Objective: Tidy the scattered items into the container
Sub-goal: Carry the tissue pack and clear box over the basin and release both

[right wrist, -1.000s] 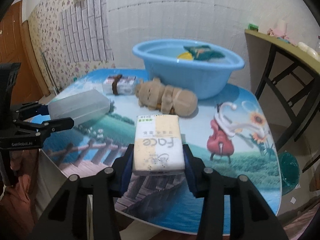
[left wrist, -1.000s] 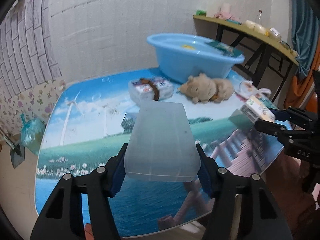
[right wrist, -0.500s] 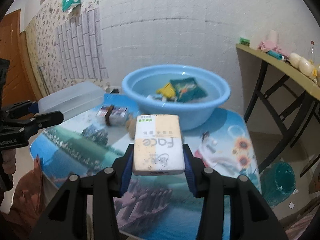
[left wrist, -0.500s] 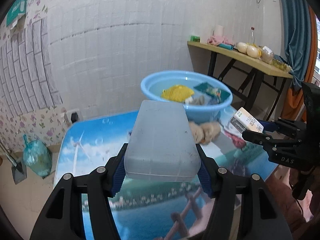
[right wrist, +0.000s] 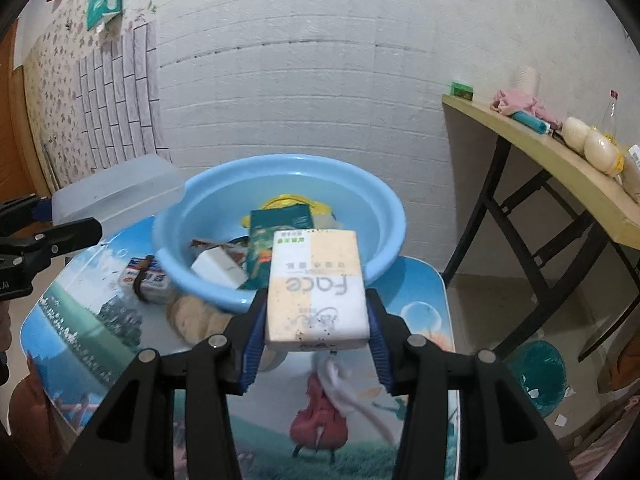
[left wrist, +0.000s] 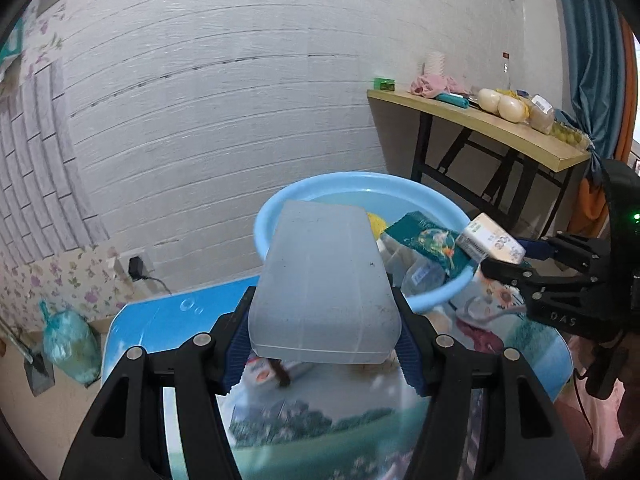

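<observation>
Left wrist view: left gripper point(left wrist: 324, 340) clamps a translucent box point(left wrist: 320, 284), held before the basin point(left wrist: 276, 216); the right gripper point(left wrist: 508, 258) holds a tissue pack point(left wrist: 490, 240) at the basin's right rim. Right wrist view: right gripper point(right wrist: 316, 336) grips the pack point(right wrist: 316, 292) above the basin's near rim point(right wrist: 380, 268). Several items already lie inside; only this view plainly shows a plush point(right wrist: 196, 316) and a banded packet point(right wrist: 144, 280) left on the table point(right wrist: 80, 344).

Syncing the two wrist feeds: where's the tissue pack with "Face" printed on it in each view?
Left wrist: tissue pack at right of middle, seen side-on, clamped in the right gripper reaching in from the right edge.
Right wrist: tissue pack at centre, filling the space between the gripper's fingers.
Shared landmark: the blue basin, just beyond the pack in both.
</observation>
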Demonstrator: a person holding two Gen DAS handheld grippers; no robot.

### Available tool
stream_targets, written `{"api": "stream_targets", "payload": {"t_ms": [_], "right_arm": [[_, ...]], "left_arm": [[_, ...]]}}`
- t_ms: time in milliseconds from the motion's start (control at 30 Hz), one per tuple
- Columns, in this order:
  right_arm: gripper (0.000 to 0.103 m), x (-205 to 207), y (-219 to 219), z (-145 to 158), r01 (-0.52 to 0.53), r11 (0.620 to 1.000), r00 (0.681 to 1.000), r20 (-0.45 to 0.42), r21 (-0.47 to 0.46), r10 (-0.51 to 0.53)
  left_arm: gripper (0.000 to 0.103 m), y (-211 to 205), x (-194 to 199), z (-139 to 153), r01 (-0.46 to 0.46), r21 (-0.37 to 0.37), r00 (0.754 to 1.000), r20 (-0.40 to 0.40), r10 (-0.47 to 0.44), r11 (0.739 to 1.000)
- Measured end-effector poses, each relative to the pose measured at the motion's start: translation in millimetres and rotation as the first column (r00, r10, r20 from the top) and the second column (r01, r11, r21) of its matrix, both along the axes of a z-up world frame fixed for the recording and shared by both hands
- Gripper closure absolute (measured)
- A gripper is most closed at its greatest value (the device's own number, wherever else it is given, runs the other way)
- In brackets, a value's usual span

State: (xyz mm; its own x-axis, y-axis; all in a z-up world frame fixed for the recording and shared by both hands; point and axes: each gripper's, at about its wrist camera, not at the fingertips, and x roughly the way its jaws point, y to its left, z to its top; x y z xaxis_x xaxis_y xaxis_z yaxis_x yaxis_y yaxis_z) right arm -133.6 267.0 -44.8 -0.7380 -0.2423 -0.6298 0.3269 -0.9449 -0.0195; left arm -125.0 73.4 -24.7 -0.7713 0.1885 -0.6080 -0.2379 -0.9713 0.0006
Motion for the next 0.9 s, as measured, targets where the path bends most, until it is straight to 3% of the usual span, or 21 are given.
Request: {"api": "stream_targets", "payload": {"t_ms": [400, 900], "right_arm": [[0.058, -42.6, -4.1, -9.9, -0.03, 0.999, 1.0, -0.008, -0.029, 0.03], [0.057, -57.8, -22.3, -9.2, -0.07, 0.995, 0.997, -0.025, -0.071, 0.069]], "left_arm": [[0.041, 26.7, -61.5, -15.0, 0.053, -0.031, 0.998, 0.036, -0.052, 0.998], [0.04, 31.5, -67.3, -20.0, 0.064, -0.041, 0.998, 0.029, -0.063, 0.997]]}}
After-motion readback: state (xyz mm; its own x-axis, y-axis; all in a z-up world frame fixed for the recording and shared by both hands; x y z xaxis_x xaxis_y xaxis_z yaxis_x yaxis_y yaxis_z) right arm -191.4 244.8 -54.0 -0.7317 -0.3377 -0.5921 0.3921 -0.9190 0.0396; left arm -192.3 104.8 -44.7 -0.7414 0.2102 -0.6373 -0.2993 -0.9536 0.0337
